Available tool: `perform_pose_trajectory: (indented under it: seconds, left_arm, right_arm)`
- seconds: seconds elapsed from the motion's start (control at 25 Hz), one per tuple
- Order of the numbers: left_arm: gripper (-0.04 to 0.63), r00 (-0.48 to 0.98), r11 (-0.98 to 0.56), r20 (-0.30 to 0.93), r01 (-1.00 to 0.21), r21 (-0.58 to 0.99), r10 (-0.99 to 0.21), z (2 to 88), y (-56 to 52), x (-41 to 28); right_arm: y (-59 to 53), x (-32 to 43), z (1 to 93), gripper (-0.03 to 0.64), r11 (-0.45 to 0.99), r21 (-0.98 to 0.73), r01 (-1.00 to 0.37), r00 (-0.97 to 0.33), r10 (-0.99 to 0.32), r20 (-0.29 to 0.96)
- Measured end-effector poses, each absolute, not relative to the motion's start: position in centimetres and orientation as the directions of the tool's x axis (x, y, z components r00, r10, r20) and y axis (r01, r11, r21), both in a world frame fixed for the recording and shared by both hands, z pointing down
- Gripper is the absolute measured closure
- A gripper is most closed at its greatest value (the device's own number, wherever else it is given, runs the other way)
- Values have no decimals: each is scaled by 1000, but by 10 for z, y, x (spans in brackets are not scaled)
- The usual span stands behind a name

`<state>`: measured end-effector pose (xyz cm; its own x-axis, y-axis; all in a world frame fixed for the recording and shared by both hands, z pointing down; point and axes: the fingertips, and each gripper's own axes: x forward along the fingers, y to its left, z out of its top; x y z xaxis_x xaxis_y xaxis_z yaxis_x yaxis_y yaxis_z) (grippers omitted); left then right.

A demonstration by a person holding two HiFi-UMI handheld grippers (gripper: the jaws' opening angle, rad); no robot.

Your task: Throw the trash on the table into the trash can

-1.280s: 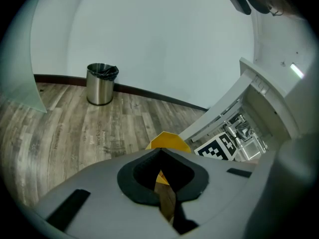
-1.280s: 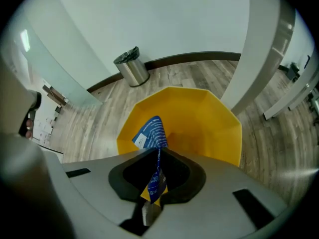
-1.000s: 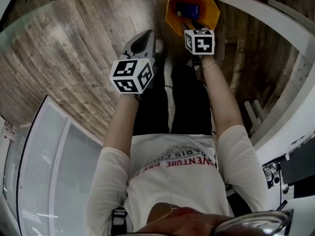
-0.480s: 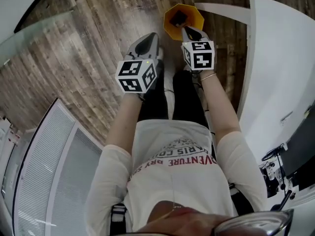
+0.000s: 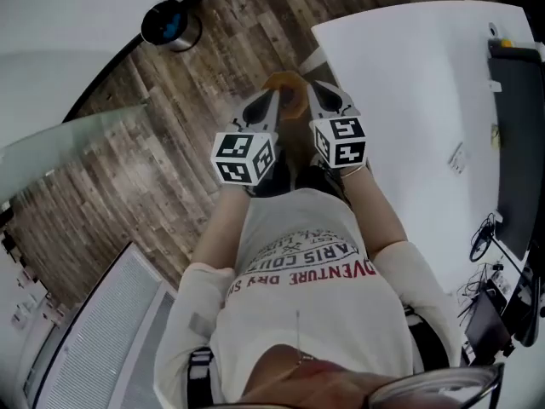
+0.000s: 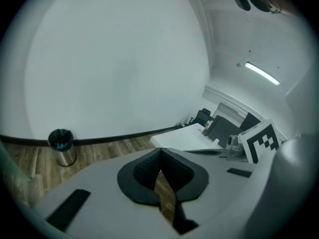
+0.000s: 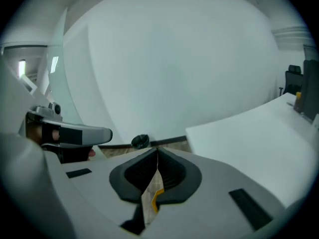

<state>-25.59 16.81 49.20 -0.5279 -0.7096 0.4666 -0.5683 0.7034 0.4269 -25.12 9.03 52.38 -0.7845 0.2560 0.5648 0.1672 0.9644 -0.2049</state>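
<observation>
Both claws sit side by side around the upper middle of the head view. The left gripper has its jaws pressed together with nothing in them, and the right gripper has just been closing and is tip to tip, empty too. The orange trash can only peeks out between the two of them, down on the wooden floor just beside the corner of the white table that fills the upper right. There's also a little round metal bin way off in the upper left.
</observation>
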Motion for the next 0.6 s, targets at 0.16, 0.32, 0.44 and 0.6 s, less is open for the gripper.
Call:
perform_pose_trajectory:
  seconds: [0.16,0.32,0.44,0.6]
  left_arm:
    - [572,-472,612,401,-690,386,-785,426,131,-241]
    - [572,-389,502,344,-788,357,-855,383,67,-234]
    - [572,-277,365,281,-867,339,-919,353,-6,-211]
    - [572,-136,207,238,-929,306,-962,331,-86,-152]
  right_arm:
    - [35,-225,442,589,983,-171,62,-868,138,477]
    - [-33,-183,392,589,988,-125,-93,-910,-33,413]
    - [-88,-136,373,591,965,-115,-236,-909,-177,378]
    - [-153,-63,357,591,923,-87,-374,-878,-322,353]
